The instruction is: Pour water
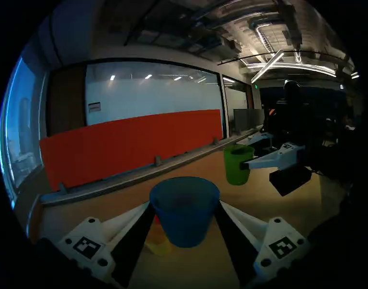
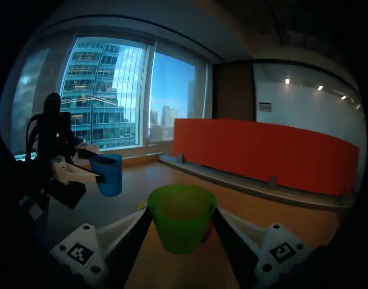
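Observation:
In the left gripper view a blue cup (image 1: 184,210) stands upright between the two fingers of my left gripper (image 1: 184,216), which is shut on it above the wooden table (image 1: 193,269). A yellow cup (image 1: 158,239) lies low behind it. Farther right, the right gripper (image 1: 244,165) holds a green cup (image 1: 237,164). In the right gripper view that green cup (image 2: 182,224) sits upright in my right gripper (image 2: 182,226), shut on it. A bit of a pink object (image 2: 208,232) peeks out behind it. At the left, the left gripper (image 2: 94,176) holds the blue cup (image 2: 107,174).
An orange partition (image 2: 265,151) with a grey rail (image 1: 135,176) runs along the far edge of the table. Large windows (image 2: 106,96) stand beyond. A dark figure of a person (image 1: 292,113) holds the grippers.

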Demonstrator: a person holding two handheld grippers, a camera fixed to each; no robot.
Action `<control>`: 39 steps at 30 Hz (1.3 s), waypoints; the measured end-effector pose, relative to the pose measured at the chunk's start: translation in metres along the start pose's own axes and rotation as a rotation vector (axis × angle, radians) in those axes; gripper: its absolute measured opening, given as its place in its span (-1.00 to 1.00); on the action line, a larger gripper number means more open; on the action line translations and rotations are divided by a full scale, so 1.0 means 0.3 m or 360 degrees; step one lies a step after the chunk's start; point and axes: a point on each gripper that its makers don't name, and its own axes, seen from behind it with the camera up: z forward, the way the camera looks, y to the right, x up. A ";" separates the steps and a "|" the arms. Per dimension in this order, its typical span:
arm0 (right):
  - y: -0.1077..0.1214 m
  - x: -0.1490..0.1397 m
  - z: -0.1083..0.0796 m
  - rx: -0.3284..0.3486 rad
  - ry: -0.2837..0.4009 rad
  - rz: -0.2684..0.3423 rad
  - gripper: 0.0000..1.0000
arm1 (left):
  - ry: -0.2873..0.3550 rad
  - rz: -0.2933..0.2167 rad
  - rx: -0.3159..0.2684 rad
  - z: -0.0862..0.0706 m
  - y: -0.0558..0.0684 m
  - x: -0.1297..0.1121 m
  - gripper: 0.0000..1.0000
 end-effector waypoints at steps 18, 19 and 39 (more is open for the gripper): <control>-0.088 -0.008 0.045 0.0134 0.0011 -0.0013 0.79 | 0.0037 0.0266 0.0121 0.009 -0.060 0.115 0.69; -0.094 -0.008 0.048 0.0141 0.0010 -0.0014 0.79 | 0.0037 0.0283 0.0124 0.011 -0.060 0.122 0.69; -0.218 0.005 0.082 0.0282 0.0016 -0.0046 0.79 | 0.0064 0.0546 0.0196 0.016 -0.081 0.244 0.69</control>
